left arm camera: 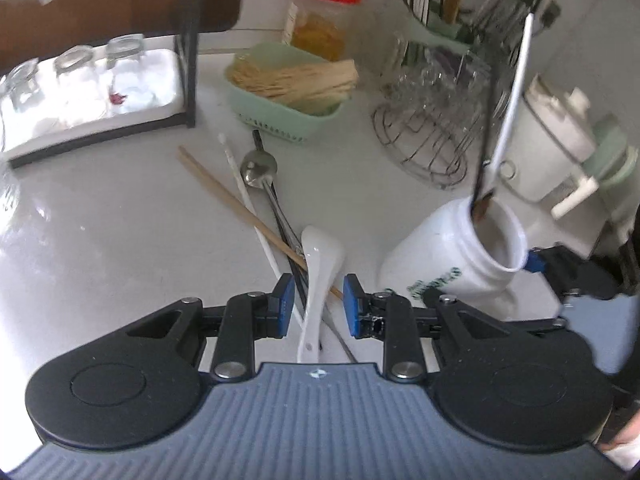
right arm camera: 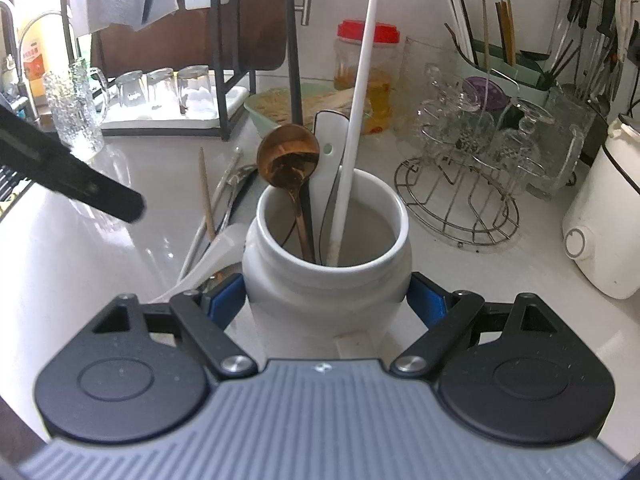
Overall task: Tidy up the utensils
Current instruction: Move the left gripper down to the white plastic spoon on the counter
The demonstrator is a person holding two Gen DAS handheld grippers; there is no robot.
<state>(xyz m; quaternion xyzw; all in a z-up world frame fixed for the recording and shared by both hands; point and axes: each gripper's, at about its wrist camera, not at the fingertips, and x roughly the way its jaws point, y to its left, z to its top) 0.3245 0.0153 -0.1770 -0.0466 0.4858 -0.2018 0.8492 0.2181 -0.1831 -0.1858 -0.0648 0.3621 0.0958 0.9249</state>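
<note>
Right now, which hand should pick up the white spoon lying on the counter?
Left. The left gripper already has its open jaws on either side of the white spoon, while the right gripper is busy gripping the white jar.

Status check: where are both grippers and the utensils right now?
Right gripper clamped on white jar. Left gripper open, straddling white spoon, pads not touching. Chopstick and steel spoon tangled beside it.
</note>
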